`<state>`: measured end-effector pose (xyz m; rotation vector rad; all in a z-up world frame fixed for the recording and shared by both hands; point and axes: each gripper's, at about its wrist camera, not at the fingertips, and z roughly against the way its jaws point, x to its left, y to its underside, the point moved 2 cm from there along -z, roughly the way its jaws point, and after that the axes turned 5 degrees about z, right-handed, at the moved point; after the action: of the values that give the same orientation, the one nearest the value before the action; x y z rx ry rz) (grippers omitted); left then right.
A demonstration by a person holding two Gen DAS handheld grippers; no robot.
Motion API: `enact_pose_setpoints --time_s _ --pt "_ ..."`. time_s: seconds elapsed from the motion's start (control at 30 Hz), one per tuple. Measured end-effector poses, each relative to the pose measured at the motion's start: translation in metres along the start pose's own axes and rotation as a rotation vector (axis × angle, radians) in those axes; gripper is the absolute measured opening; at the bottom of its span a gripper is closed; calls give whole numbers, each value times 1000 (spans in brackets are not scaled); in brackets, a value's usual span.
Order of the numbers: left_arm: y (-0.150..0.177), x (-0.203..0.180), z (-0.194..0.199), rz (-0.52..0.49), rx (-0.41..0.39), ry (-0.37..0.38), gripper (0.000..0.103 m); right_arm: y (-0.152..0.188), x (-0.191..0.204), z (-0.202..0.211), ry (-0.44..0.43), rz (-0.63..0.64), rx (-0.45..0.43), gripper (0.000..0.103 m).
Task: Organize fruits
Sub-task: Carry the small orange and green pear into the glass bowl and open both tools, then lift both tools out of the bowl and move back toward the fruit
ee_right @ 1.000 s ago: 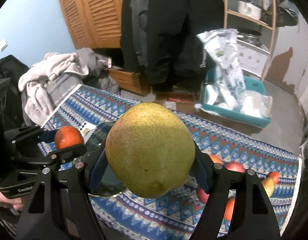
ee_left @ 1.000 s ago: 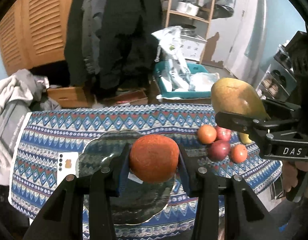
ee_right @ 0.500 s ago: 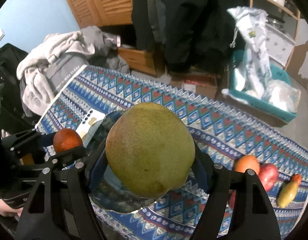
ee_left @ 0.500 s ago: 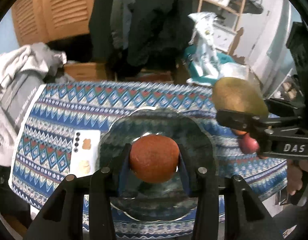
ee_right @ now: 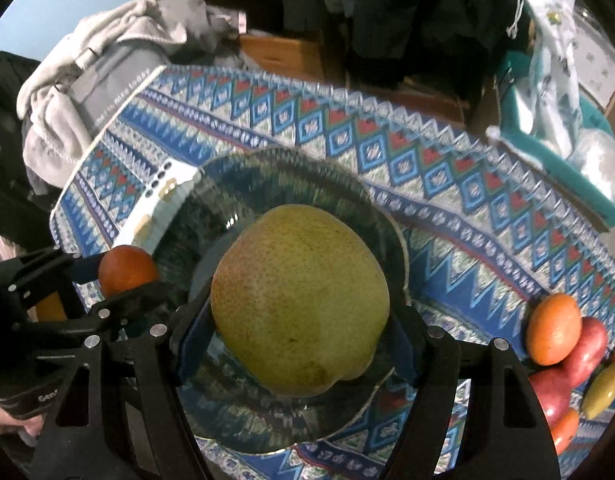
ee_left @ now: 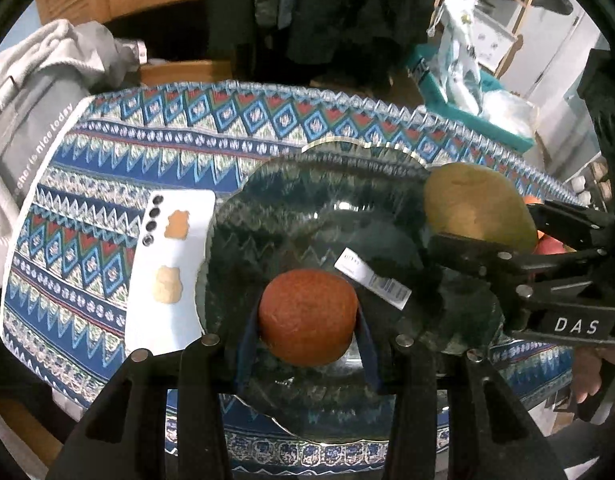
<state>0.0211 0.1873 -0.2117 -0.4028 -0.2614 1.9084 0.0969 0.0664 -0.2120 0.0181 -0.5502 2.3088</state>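
Patterned tablecloth (ee_right: 447,168), loose fruits (ee_right: 563,344) only right view

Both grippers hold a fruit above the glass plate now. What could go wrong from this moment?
1. The pear and orange hang over the same glass plate, with the right gripper close beside the left gripper; they might bump while lowering.
2. Both fruits are round; released from any height, they could roll off or knock the glass.
3. A phone lies against the plate's rim, so a rolling orange may hit it.
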Motion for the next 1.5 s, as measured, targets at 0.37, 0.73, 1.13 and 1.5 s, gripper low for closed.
enact_pose_setpoints --time_s 0.37,0.73,1.13,1.5 --pt "15 -1 -32 -12 101 -34 45 21 -1 -30 7 34 85 75" --pt "24 -1 -45 -12 150 -56 53 23 -2 -31 -27 8 87 73" --pt "23 -12 -17 -47 109 -66 65 22 -8 -17 -82 -35 64 75" --pt "12 -32 16 -67 20 -23 68 18 -20 46 -24 -58 -80 76"
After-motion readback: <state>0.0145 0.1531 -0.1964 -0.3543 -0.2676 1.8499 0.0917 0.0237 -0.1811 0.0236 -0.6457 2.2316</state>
